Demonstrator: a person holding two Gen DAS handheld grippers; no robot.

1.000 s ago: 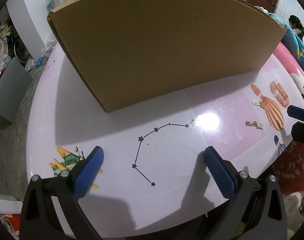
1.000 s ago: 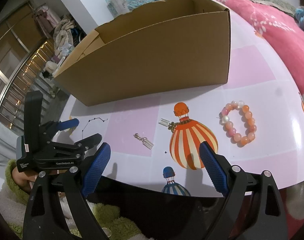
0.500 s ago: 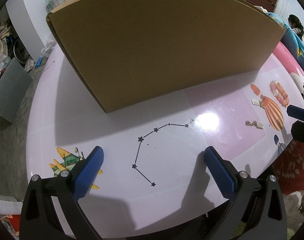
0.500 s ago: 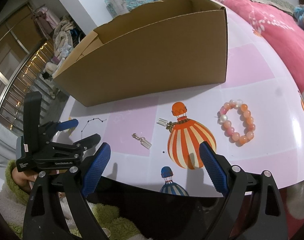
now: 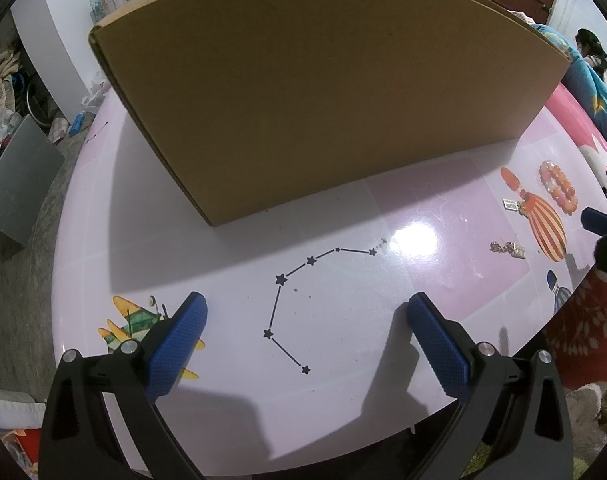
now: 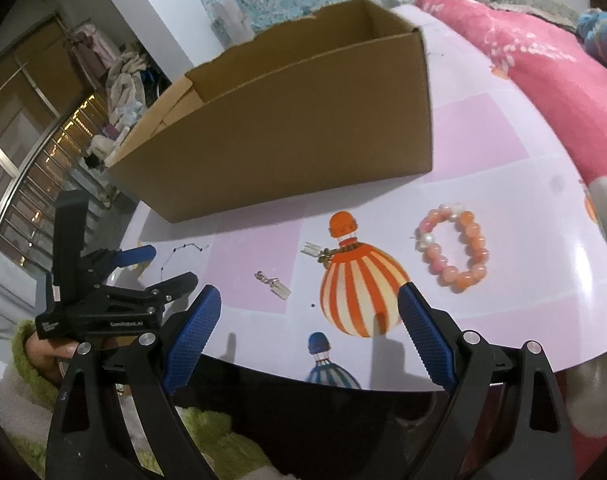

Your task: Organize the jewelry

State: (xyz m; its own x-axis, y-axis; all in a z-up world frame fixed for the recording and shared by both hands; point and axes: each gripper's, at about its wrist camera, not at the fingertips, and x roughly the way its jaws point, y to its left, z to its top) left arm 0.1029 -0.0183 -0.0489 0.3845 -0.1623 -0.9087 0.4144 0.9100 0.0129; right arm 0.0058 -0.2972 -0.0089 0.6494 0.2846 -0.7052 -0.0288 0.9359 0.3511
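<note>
Pink and glossy, the table (image 6: 503, 152) carries an open cardboard box (image 6: 287, 132) beyond both jaws, with nothing visibly packed yet, so we judge we are still at the reaching step. Our right gripper (image 6: 309, 308) hangs over the near edge with jaws wide and empty: the bead bracelet (image 6: 453, 250) ahead and right, two small charms (image 6: 273, 284) ahead and left. Our left gripper (image 5: 307, 316), equally wide and empty, has bare room before it; next comes a low, careful pinch.

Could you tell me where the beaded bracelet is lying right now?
In the right wrist view the bracelet lies flat on the table, right of the printed striped balloon and in front of the cardboard box.
</note>
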